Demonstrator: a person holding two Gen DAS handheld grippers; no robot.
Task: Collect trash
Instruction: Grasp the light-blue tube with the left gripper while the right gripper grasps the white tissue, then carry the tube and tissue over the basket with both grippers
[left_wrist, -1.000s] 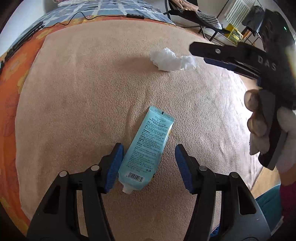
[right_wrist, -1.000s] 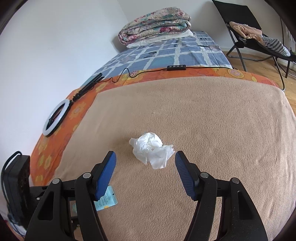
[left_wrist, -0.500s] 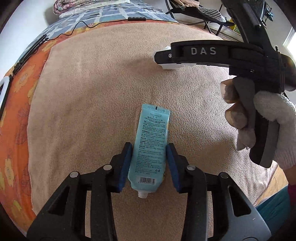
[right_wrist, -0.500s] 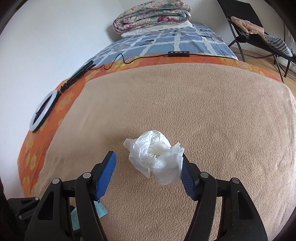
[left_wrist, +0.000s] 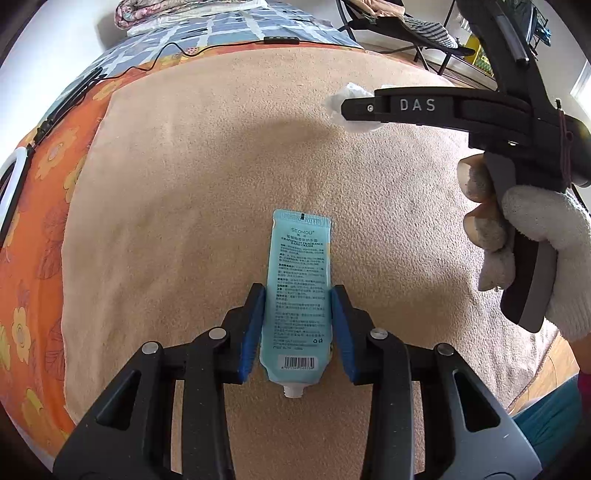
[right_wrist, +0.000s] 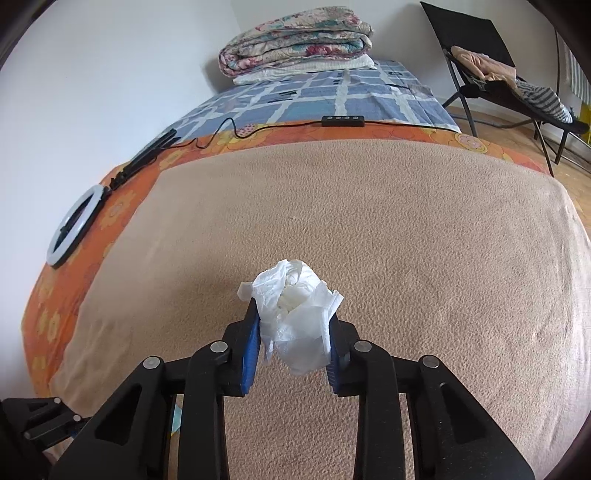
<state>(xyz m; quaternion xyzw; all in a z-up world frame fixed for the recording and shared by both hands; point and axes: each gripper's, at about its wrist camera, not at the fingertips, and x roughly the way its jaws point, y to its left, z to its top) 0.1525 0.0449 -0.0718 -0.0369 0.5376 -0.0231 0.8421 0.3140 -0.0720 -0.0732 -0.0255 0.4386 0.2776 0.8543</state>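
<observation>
A light blue hand cream tube (left_wrist: 297, 288) lies on the beige blanket (left_wrist: 207, 192), nozzle toward me. My left gripper (left_wrist: 297, 325) is shut on its lower half, blue pads against both sides. A crumpled white tissue (right_wrist: 295, 314) sits between the blue pads of my right gripper (right_wrist: 293, 332), which is shut on it. In the left wrist view the right gripper (left_wrist: 354, 107) reaches in from the right, held by a gloved hand (left_wrist: 524, 243), with the tissue (left_wrist: 351, 92) partly hidden behind its tip.
The beige blanket (right_wrist: 406, 229) covers an orange flowered sheet (right_wrist: 74, 258). A ring light (right_wrist: 74, 225) and its cable lie at the left. A black remote (right_wrist: 341, 120), a folded quilt (right_wrist: 295, 40) and a folding chair (right_wrist: 498, 81) stand farther back.
Both grippers have closed: the left on the tube, the right on the tissue. The tube now points straight along the left fingers.
</observation>
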